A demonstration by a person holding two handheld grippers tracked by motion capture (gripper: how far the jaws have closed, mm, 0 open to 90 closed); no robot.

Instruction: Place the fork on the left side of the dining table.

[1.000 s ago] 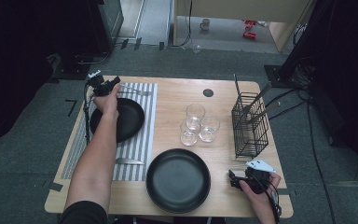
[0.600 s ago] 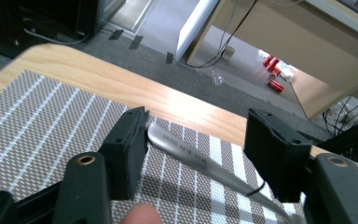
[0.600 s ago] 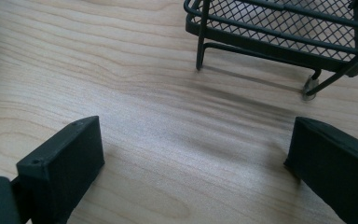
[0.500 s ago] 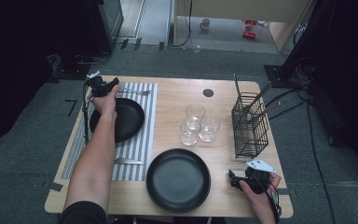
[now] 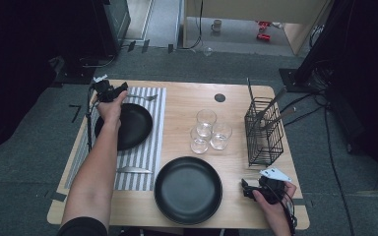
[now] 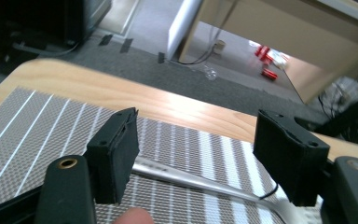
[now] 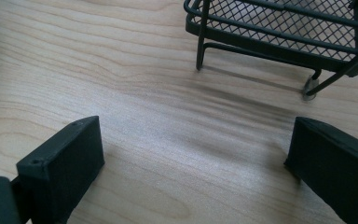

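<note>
Fork [image 6: 200, 179] on the striped placemat [image 6: 37, 126] at the table's far left lies free between our left gripper [image 6: 198, 156] fingers, just opened wide to release it, while our right gripper [image 7: 191, 172] idles wide open near the basket [image 7: 279, 28].

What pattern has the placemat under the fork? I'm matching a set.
Grey weave with thin white stripes on the placemat; left gripper view shows it best.

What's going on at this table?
A person is setting a place on the striped mat. The left gripper hovers over a fork lying on the mat beyond a black plate; its fingers have just been opening, with the fork below and untouched. The right gripper rests open near the wire caddy. A second plate, three glasses and a knife wait.
</note>
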